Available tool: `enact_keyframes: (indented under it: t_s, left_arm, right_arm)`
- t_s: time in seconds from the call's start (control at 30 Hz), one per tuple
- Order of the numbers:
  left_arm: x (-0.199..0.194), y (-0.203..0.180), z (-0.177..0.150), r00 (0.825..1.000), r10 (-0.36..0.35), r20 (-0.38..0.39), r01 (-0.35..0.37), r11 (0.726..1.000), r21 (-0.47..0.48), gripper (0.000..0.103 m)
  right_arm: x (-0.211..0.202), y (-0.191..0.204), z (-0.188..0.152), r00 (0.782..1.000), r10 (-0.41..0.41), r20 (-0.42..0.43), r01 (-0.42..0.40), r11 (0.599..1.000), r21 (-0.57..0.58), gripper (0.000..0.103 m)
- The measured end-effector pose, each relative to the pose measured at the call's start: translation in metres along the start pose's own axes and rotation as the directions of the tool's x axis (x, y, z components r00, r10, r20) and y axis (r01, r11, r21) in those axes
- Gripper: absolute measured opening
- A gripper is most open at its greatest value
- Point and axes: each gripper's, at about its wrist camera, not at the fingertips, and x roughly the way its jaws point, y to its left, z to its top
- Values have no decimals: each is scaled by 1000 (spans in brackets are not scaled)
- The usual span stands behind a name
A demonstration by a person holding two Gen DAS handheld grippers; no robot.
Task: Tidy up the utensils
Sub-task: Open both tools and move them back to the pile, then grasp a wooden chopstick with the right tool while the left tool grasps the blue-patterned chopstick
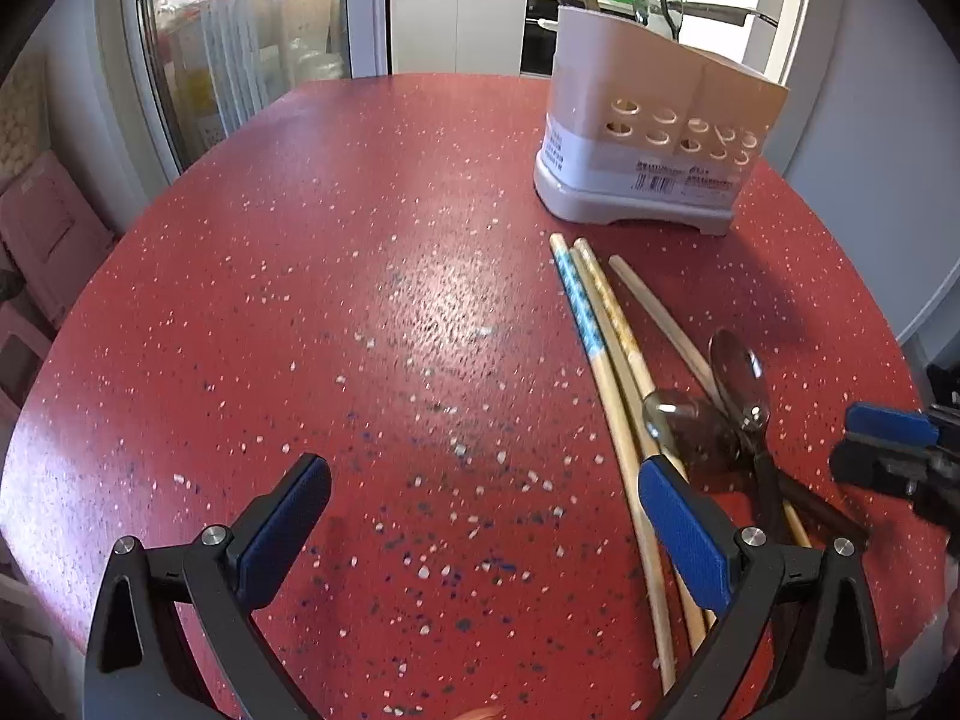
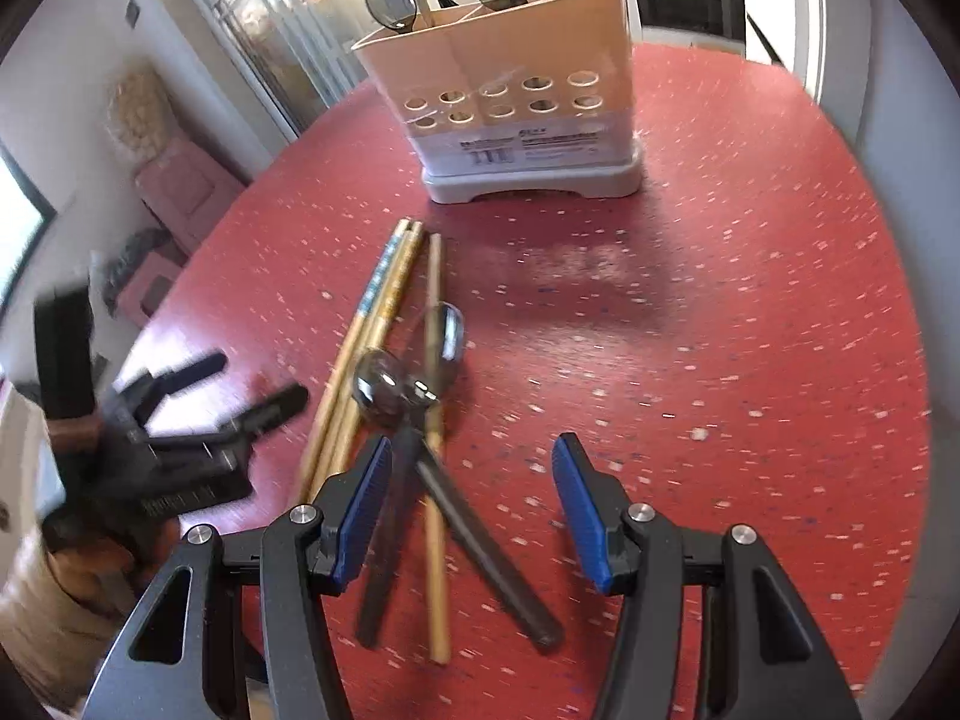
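Three chopsticks (image 2: 384,300), two spoons (image 2: 384,387), one utensil caddy (image 2: 516,114)

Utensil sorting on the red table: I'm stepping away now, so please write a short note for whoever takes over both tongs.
Left tongs: open, empty, over bare red table left of the pile.
Right tongs: open, empty, with the spoon handles between the jaws, not gripped.
On the table: three chopsticks and two dark spoons, crossed in one pile before the utensil caddy.
Done: some spoons already stand in the caddy.
Left: move the pile into the caddy.
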Motion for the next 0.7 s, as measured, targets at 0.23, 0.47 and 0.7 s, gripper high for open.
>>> enact_keyframes:
  t_s: [0.23, 0.47, 0.7]
  left_arm:
    - [9, 3, -3, 999, -7, -32, 7, 1000, -7, 103]
    - [19, 1, 2, 999, -22, -48, 22, 1000, -1, 103]
    - [24, 0, 11, 998, -24, -62, 24, 1000, -10, 103]
  right_arm:
    - [33, -3, 18, 989, 142, -51, -134, 981, 138, 50]
    - [51, 0, 26, 983, 169, -67, -157, 975, 155, 17]
    - [50, -4, 22, 979, 202, -39, -192, 965, 181, 4]
